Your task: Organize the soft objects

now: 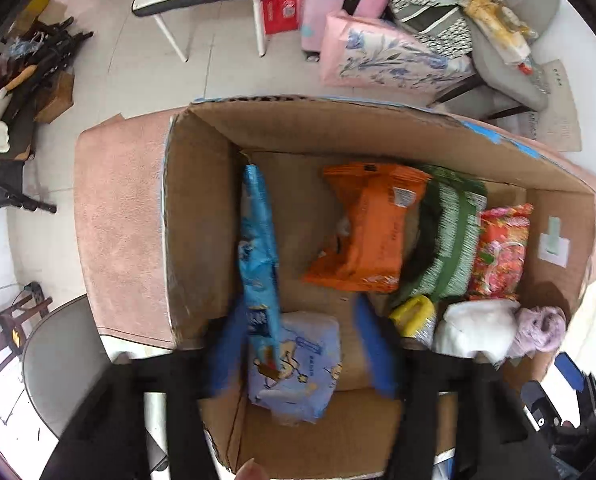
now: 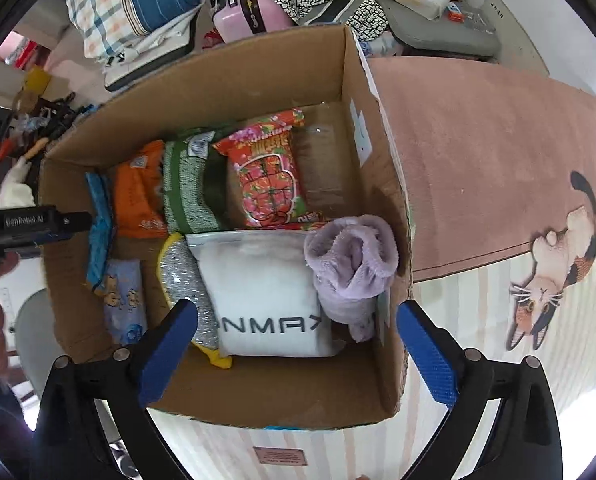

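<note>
Over the open box, the left gripper hung with its blue fingers spread wide and blurred, nothing clamped between them. A blue packet stood on edge near the box's left wall, its lower end lying across a pale tissue pack printed with cartoon bears; the packet ran close by the left finger, though whether they touched I could not tell. Further along the floor of the box sat an orange bag, then a green bag leaning beside it, then a red floral bag against the green one. Nearer the camera lay a yellow-edged scrubber, a white pouch and a lilac towel, side by side (all inside the box).

From the right wrist view, the right gripper was also spread, empty, one finger above the box's near edge and the other outside its right wall. The white pouch lay directly ahead of it, the lilac towel bunched against its right side. The box rested on a pink mat.
</note>
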`<state>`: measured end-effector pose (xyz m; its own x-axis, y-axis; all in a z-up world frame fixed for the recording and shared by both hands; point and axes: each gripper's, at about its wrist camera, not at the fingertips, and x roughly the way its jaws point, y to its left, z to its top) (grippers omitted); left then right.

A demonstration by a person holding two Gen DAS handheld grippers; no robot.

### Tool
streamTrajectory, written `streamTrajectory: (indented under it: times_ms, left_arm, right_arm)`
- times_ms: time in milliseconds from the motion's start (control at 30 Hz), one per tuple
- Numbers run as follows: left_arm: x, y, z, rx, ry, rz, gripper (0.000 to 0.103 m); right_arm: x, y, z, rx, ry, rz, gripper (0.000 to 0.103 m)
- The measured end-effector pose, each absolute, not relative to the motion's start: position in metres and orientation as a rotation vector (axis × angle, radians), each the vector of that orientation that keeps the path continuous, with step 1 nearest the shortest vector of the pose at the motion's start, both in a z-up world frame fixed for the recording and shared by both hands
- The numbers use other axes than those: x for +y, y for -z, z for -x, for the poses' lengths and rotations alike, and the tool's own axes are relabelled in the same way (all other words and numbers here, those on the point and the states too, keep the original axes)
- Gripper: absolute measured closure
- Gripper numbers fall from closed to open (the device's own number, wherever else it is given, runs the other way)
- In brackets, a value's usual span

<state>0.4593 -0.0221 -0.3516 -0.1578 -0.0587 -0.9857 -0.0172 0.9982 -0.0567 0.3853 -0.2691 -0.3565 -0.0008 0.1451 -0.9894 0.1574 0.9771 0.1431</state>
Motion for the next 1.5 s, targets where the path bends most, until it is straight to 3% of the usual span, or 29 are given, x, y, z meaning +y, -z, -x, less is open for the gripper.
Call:
streamTrajectory:
  times_ms: [33,100,200,567,1000,1500]
  left_arm:
    - [-0.024,0.348,-0.458,1.709,0.04,0.06,0.021]
    - [-0.027,0.337,-0.449,1.668,0.05,0.048,0.009]
    - [-0.032,0.315,-0.428,1.583,0.057,0.018,0.003]
    - [-0.04,0.285,-0.346,1.447,0.0,0.016,0.002]
    - [-0.034,0.257,-0.312,1.365,-0.062,0.051,0.002]
    - [-0.065,0.122,-0.207,1.08,-0.057,0.03,0.002]
  right_arm:
    - [-0.27,0.355,-0.385,1.578,0.004,-0.244,0.0]
    - [-0.273,0.351,-0.383,1.575,-0.006,-0.25,0.0]
    - [-0.275,0.345,-0.377,1.567,-0.003,-0.229,0.0]
    - [-0.259,0.311,-0.343,1.486,-0.023,-0.11,0.0]
    - [-0.249,0.288,-0.312,1.442,-0.039,-0.074,0.0]
    - [-0.267,0.14,-0.211,1.163,-0.07,-0.044,0.0]
